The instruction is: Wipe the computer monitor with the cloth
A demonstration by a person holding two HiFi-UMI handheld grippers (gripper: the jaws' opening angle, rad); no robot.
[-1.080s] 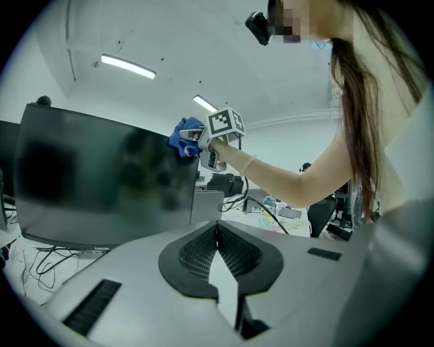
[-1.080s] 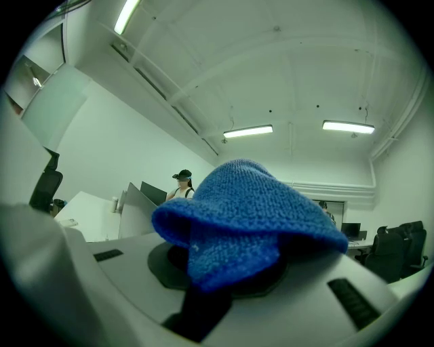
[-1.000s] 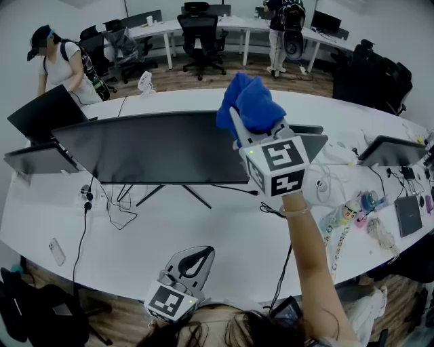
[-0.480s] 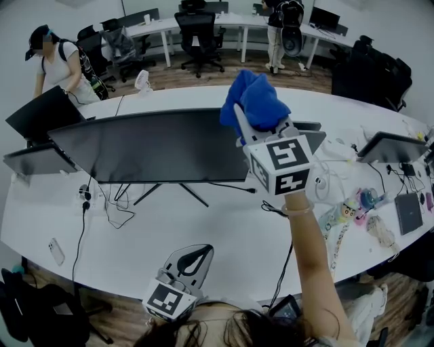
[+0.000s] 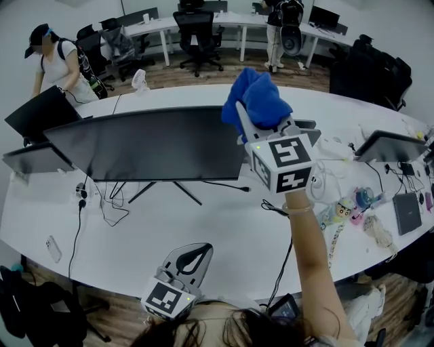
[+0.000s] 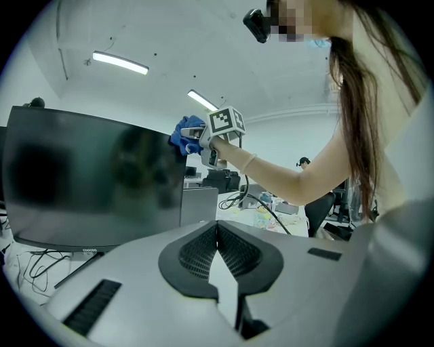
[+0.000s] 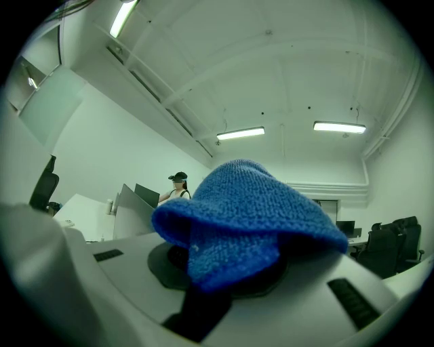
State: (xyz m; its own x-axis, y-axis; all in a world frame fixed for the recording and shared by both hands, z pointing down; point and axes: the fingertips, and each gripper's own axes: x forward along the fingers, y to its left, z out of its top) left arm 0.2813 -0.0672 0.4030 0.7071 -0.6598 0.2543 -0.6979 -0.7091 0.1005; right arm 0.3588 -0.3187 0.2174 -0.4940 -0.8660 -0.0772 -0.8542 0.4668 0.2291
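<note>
Head view: the right gripper [image 5: 263, 129] carries the blue cloth [image 5: 258, 98] bunched beyond its jaw tips, with the monitor [image 5: 146, 142]'s upper right corner just left of them.

Left gripper view: the left gripper [image 6: 217, 261]'s 2 jaws meet, empty.

Right gripper view: the jaws pinch the cloth. A hard press could rock the unbraced monitor, or bare jaw tips could scrape it.

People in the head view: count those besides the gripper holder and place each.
2. A capped person leans at the white table's far-left end; a standing person is by the back desks. Others may be hidden.
</note>
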